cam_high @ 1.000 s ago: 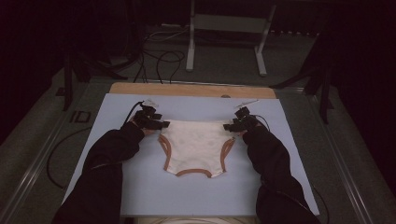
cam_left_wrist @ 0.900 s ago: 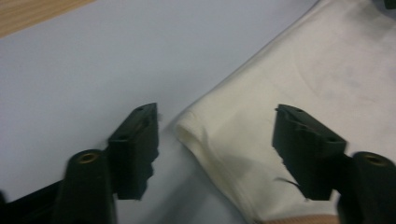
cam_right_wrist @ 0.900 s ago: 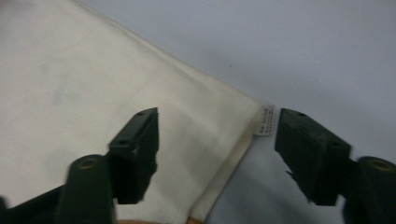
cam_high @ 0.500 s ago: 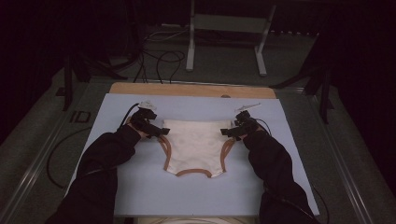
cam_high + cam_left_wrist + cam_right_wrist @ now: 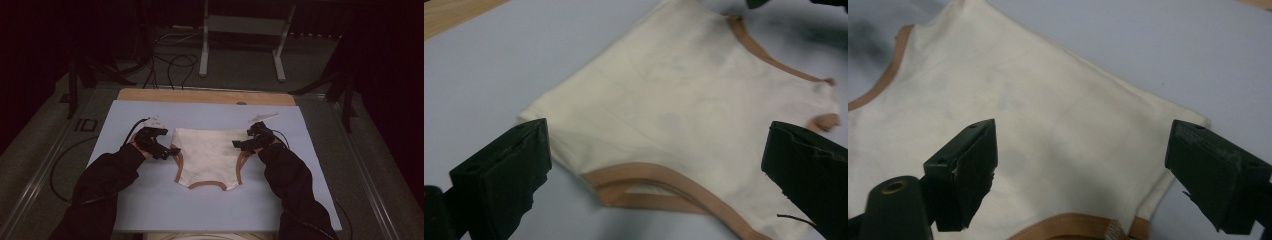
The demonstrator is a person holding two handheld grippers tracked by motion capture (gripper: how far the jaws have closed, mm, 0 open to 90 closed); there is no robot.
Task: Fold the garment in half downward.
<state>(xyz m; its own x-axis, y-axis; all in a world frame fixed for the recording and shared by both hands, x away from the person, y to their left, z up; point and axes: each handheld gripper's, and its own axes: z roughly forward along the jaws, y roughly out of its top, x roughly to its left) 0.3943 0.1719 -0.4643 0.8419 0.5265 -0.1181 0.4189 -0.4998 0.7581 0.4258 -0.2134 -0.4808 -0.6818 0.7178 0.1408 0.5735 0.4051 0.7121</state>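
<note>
Both jaws released: left hand-held gripper (image 5: 161, 147) and right hand-held gripper (image 5: 247, 141) flank the cream garment (image 5: 209, 156) on the counter (image 5: 150, 200); pinch each trimmed side corner squarely, probably before lifting evenly.

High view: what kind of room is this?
Probably a lab or workshop for recording: a table with a pale blue mat, loose cables on the floor, and a metal stand behind.

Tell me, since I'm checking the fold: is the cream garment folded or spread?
Spread: the cream garment lies flat in one layer, tan-trimmed leg openings at both sides.
</note>
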